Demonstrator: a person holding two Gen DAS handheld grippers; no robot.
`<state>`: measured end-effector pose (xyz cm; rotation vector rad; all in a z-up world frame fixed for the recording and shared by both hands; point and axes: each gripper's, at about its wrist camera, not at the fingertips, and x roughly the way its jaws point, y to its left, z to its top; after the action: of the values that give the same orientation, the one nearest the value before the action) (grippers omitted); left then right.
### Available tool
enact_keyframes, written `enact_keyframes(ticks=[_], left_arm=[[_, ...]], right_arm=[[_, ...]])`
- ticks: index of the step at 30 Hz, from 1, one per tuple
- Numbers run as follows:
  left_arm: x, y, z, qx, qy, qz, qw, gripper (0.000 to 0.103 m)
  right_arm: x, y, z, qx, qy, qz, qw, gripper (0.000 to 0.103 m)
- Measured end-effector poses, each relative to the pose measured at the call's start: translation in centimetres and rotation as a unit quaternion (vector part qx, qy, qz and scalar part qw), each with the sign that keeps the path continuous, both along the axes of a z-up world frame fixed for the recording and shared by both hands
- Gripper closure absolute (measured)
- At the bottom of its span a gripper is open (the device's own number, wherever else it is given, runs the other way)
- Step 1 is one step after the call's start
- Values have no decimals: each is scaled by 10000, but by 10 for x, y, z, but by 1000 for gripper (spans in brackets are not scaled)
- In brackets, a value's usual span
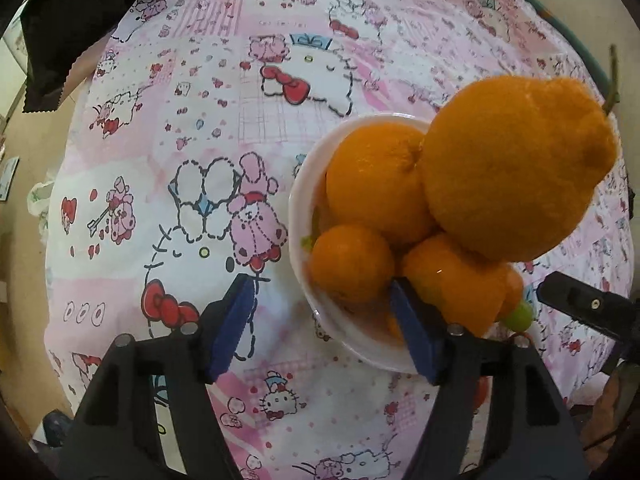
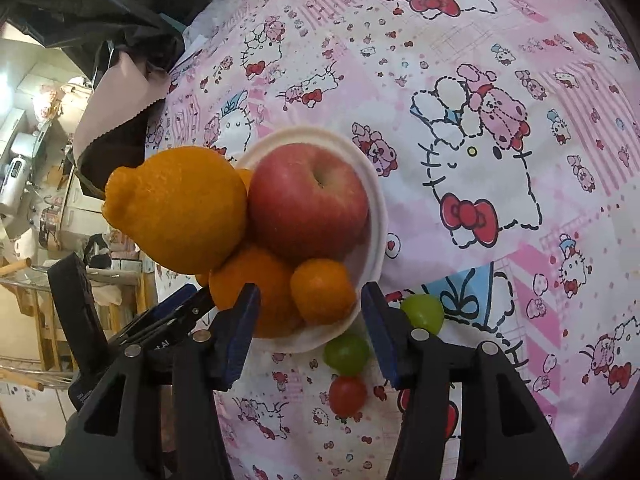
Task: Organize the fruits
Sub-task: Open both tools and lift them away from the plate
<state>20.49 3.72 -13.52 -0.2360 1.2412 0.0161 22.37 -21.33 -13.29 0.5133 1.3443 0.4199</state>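
Observation:
A white bowl [image 1: 298, 216] [image 2: 374, 200] on the table holds a heap of fruit: a big knobbed orange [image 1: 516, 168] [image 2: 180, 208] on top, a red apple [image 2: 308, 200], and smaller oranges [image 1: 352, 262] [image 2: 322, 290]. My left gripper [image 1: 324, 320] is open and empty, its right finger over the bowl's near rim. My right gripper [image 2: 310, 320] is open and empty, jaws either side of the bowl's near edge. Two green grapes [image 2: 346, 354] [image 2: 423, 313] and a red cherry tomato [image 2: 347, 395] lie on the cloth beside the bowl, between and under the right fingers.
The table wears a pink cartoon-print cloth [image 1: 200, 160] [image 2: 500, 120]. A black bag [image 1: 68, 32] [image 2: 116, 12] sits at the far corner. The other gripper shows at the edge of each view [image 1: 584, 308] [image 2: 120, 320]. Kitchen clutter lies beyond the table's left edge [image 2: 32, 184].

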Motion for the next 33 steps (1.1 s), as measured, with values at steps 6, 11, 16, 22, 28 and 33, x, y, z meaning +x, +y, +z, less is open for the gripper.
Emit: enact_keyframes(ticks=[6,11,16,22,28,33], left_arm=[[-8,-3,7,-72,-110,-40,9999,35],[-20,-9,20,18,-339,-143,9993,35],[-33,-13,42,278,-750,-231,9965,35],[-45,-12,56,396,-923,-238,9947,35],[-58,-9,71,520,-1135,-188,9920,35],[-75,-8,86,448,-1249,-153,9910,35]], right_arm=[[-1,-3,8,-100,-146,10,9998,48],[-3,-11,17,-49,-227,-140,9996,48],[-9,-16,30,-89,-385,-209,9990,48],[-21,-24,44,-132,-504,-242,9984,48],[-41,-49,69,-107,-779,-500,9956,48],[-64,-62,87,-87,-940,-618,9936,36]])
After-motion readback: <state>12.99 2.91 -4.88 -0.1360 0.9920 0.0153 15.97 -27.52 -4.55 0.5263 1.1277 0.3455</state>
